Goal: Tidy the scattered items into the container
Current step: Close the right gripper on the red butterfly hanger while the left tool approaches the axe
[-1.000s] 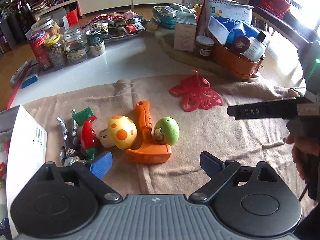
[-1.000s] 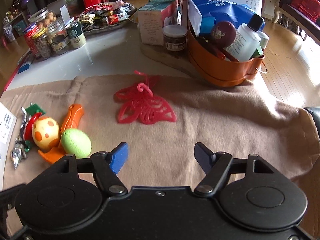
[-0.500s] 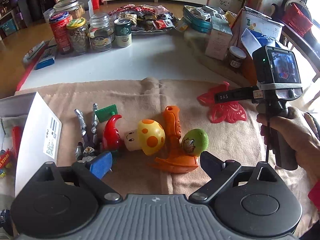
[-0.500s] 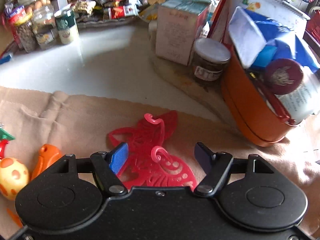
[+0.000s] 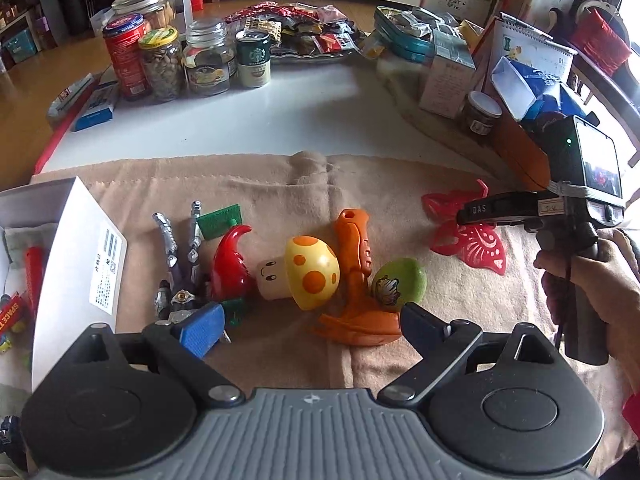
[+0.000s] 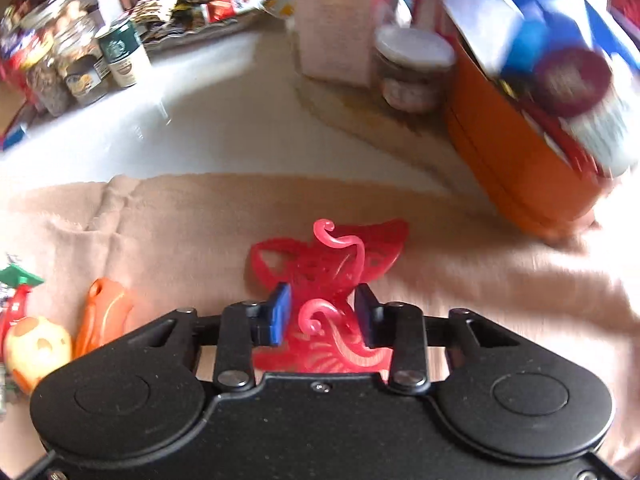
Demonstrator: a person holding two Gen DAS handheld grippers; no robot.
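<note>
A red butterfly ornament (image 6: pixel 336 264) lies on the tan cloth (image 6: pixel 192 216); it also shows in the left wrist view (image 5: pixel 476 240). My right gripper (image 6: pixel 322 314) has its fingers narrowed around the butterfly's middle, pads close on either side of its curled antennae. My left gripper (image 5: pixel 308 324) is open and empty just in front of a toy cluster: yellow mushroom (image 5: pixel 308 272), orange hammer (image 5: pixel 356 280), green ball (image 5: pixel 398 284), red chili figure (image 5: pixel 230 264) and a silver robot figure (image 5: pixel 178 256). A white box (image 5: pixel 76 248) stands at the left.
An orange bucket (image 6: pixel 516 172) full of bottles and packets stands at the back right. Jars and cans (image 5: pixel 200 60), a snack tray (image 5: pixel 304 36) and a carton (image 5: pixel 448 76) stand on the white table beyond the cloth.
My right gripper moved forward and down over the butterfly and its fingers closed in from wide open to narrow. My left gripper shifted slightly, keeping the toys ahead of it.
</note>
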